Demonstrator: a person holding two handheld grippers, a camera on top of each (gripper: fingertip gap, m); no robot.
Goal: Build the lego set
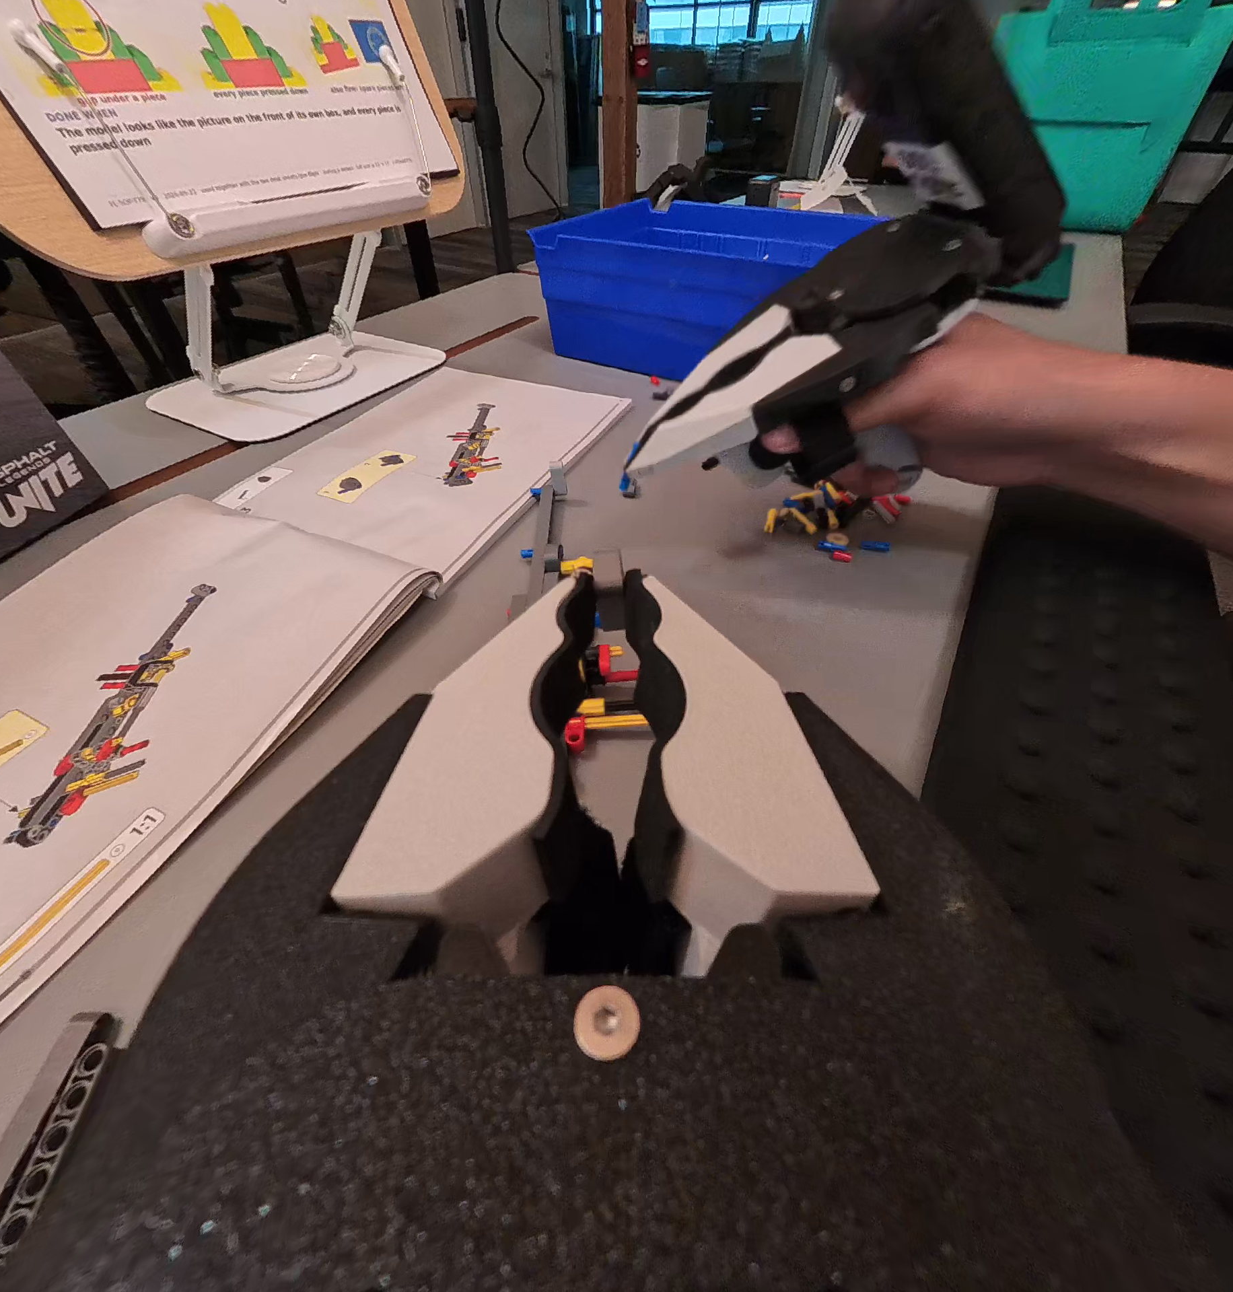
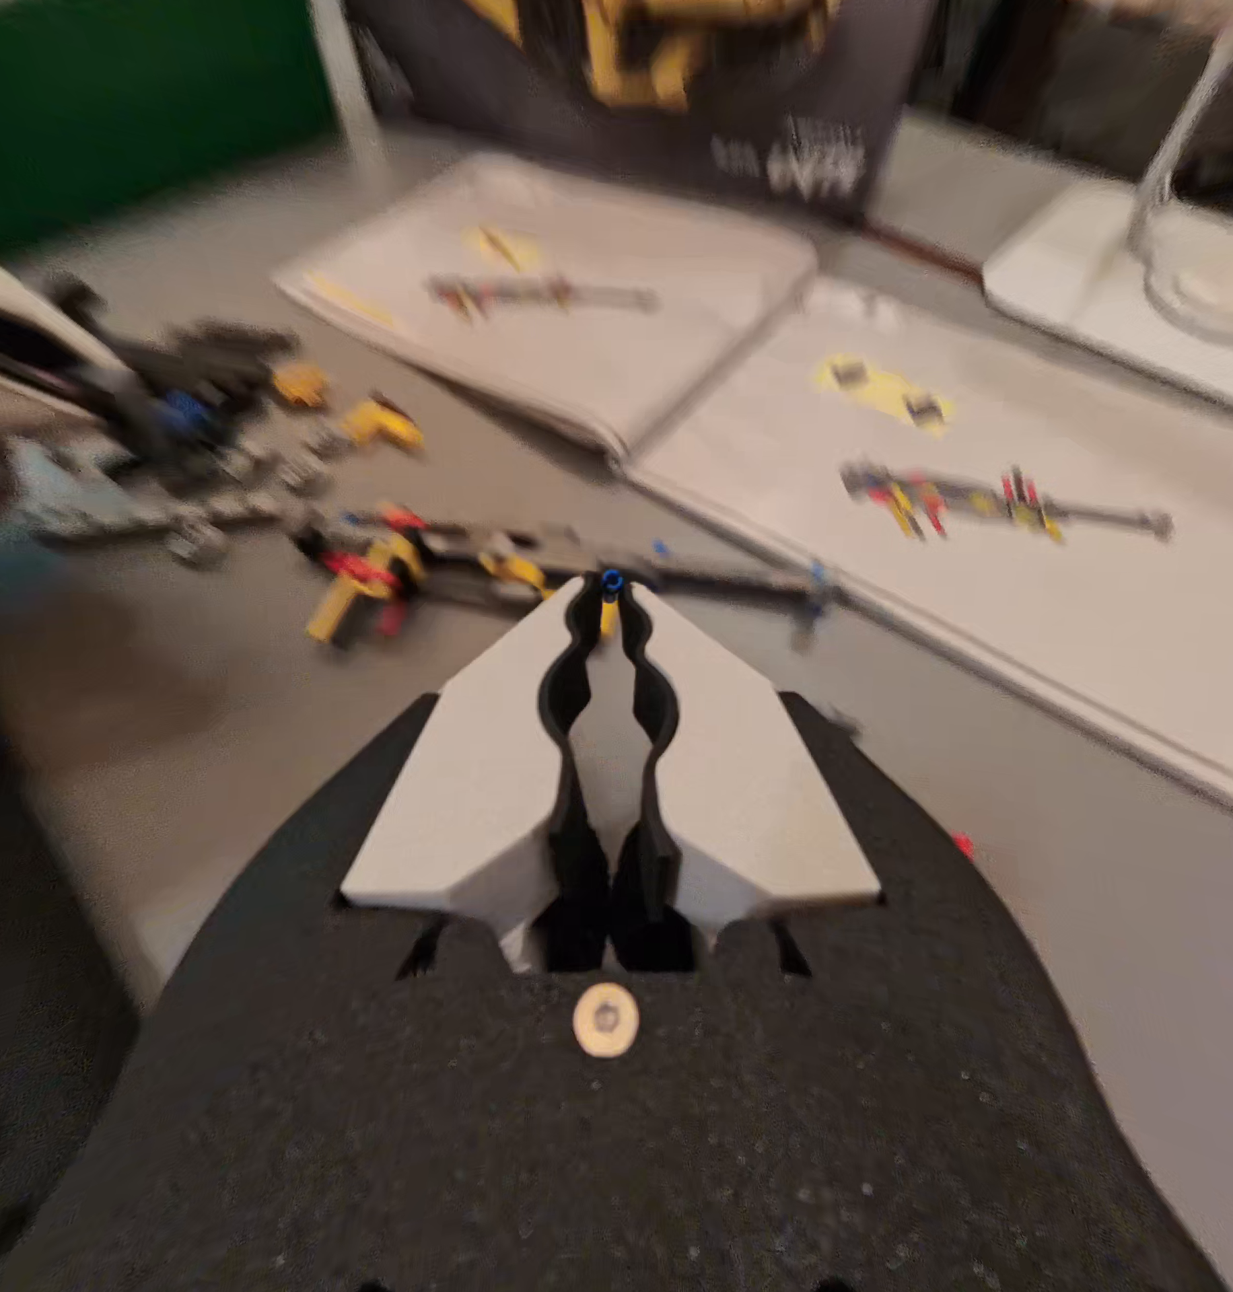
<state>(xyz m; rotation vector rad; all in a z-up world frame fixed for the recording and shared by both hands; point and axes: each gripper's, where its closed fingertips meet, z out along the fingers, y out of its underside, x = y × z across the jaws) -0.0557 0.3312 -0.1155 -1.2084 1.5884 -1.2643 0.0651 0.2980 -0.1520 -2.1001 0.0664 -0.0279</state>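
Left wrist view, nearest: left gripper (image 1: 608,584) filled the lower centre of the frame, its jaws pinched on a grey part of the long grey model (image 1: 545,538), which lay on the grey table (image 1: 774,629) and ran away from me at centre.
Left wrist view, beyond: right gripper (image 1: 631,470) came in from the right in a person's hand (image 1: 949,412), jaws pressed on a small blue pin (image 1: 626,482), just off the model's far end.
Left wrist view, surroundings: loose pile of parts (image 1: 827,514) sat at centre right, open instruction booklet (image 1: 285,559) at left, blue bin (image 1: 669,280) at upper centre.
Right wrist view, nearest: I saw my right fingertips closed on the blue pin (image 2: 610,579) at frame centre; everything past them was smeared by motion.
Right wrist view, beyond: model (image 2: 530,552) stretched across mid-frame, booklet (image 2: 809,419) at upper right.
Step in hand: I judged this as carrying a pin to the braced model.
Next move: it would call for lining the pin's axis with an open hole and pushing straight in while the left gripper held steady.
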